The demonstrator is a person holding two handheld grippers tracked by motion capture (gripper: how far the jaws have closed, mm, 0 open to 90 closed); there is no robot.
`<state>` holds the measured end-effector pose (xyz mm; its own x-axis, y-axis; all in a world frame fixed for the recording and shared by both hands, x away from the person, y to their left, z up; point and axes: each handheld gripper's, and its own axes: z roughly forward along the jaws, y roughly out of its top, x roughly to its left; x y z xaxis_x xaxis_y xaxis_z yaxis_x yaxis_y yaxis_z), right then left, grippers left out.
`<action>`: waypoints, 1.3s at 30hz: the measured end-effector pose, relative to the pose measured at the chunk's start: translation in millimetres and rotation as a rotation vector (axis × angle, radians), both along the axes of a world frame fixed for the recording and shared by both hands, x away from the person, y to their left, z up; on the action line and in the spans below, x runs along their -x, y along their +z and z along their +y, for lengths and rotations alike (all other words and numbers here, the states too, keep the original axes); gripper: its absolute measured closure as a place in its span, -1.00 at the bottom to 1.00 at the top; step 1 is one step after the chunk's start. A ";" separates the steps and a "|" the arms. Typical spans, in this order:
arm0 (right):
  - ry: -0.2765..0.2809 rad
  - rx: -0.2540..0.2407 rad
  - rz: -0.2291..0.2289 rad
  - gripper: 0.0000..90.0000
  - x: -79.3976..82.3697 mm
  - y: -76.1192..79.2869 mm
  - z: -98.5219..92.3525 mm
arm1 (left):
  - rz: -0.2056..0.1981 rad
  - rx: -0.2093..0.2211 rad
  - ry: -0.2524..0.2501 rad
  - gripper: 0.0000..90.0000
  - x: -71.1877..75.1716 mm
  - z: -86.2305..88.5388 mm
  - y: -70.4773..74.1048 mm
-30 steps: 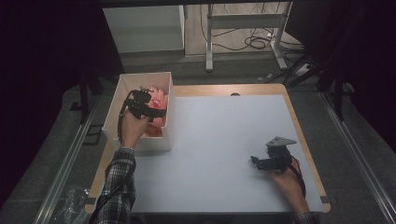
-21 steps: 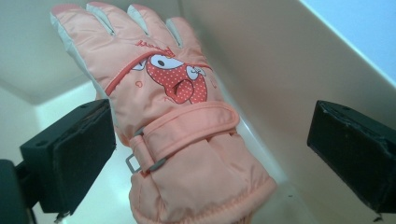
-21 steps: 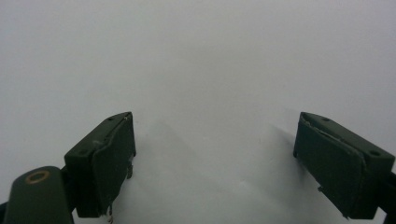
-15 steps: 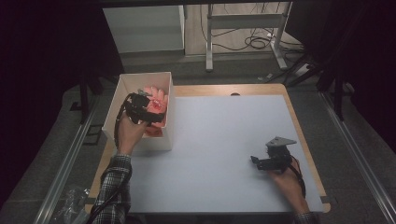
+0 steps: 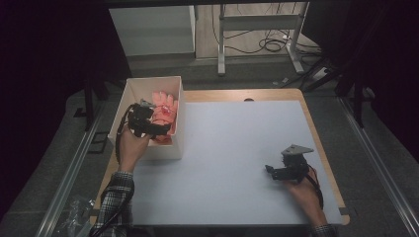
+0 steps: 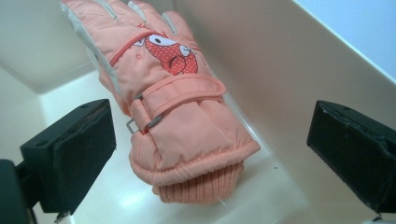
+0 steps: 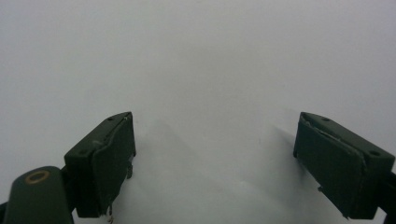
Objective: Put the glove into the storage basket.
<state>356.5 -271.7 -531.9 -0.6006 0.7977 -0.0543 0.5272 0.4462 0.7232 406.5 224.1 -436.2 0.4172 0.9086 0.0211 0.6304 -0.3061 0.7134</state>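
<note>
Two claws: we see both with jaws spread.
Left claw (image 6: 210,154): inside white rectangular box (image 5: 174,143); padded pink glove (image 6: 173,102) between jaws, untouched.
Right claw (image 7: 224,163): over pale bench (image 7: 196,56).

The white box (image 5: 175,126) at the table's left edge confines the left gripper (image 5: 160,129): its walls rise close on either side, and the pink glove (image 6: 173,107) lies between the spread jaws. The white tabletop (image 5: 237,148) around the right gripper (image 5: 269,170) is bare.
</note>
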 end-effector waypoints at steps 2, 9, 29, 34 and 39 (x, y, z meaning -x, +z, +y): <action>0.000 0.000 0.000 -0.71 0.0 0.0 0.1 | -0.006 0.005 -0.002 -0.97 2.8 1.0 0.1; 0.000 0.003 0.000 -0.71 0.1 0.2 0.0 | -0.017 0.010 -0.005 -0.97 12.5 5.2 -1.2; 0.000 0.003 -0.001 -0.71 0.3 0.3 0.3 | -0.037 0.063 -0.046 -0.97 51.9 11.6 -9.1; 0.000 0.003 -0.002 -0.71 0.3 0.3 0.3 | -0.039 0.070 -0.066 -0.96 64.7 9.9 -13.0; 0.000 0.004 -0.002 -0.71 0.4 0.3 0.3 | -0.040 0.078 -0.085 -0.96 71.9 6.1 -15.7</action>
